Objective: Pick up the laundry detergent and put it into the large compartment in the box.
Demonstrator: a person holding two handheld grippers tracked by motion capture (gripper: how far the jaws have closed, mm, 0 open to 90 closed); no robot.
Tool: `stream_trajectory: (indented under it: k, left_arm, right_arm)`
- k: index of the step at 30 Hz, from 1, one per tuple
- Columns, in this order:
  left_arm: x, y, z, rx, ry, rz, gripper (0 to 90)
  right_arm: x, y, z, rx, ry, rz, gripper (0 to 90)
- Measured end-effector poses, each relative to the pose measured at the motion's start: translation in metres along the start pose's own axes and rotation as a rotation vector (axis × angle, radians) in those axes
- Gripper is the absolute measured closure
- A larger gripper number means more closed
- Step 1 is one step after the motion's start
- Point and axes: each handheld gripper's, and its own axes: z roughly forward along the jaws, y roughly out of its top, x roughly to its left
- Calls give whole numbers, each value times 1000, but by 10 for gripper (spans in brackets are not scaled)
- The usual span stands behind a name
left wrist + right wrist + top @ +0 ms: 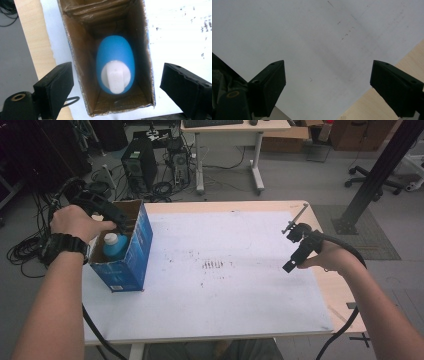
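A blue cardboard box (131, 257) stands open-topped at the table's left edge. Inside it a blue bottle (114, 245) with a white cap stands upright. My left gripper (120, 222) hovers over the box mouth, held from the left by a hand with a black wristwatch. In the left gripper view the open jaws of the left gripper (116, 68) straddle the box (82, 65), and the bottle (115, 57) sits below them untouched. My right gripper (291, 247) is open above the white sheet (225, 295) near the right edge. The right gripper (328, 65) has nothing between its jaws.
The white sheet (312, 37) covers most of the wooden tabletop (340, 290), with dark smudges at its middle. Beyond the far edge stand computer towers (137, 162), loose cables and a desk (230, 135). A black post (375, 175) rises at the right.
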Motion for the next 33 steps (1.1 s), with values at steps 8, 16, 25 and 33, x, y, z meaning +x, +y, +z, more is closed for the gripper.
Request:
stream_trajectory:
  k: [8,16,25,33]
  left_arm:
    - [-9,3,-10,-8,6,32,94]
    - [-25,6,-17,-13,10,78,80]
    - [-42,12,-25,-26,20,124,74]
    - [-64,17,-26,-22,33,188,73]
  right_arm:
    - [1,1,-1,-4,-1,2,130]
    - [1,0,-3,-8,-4,-7,129]
    - [1,0,-4,-10,-3,-4,130]
    - [0,-2,-4,-11,0,-2,129]
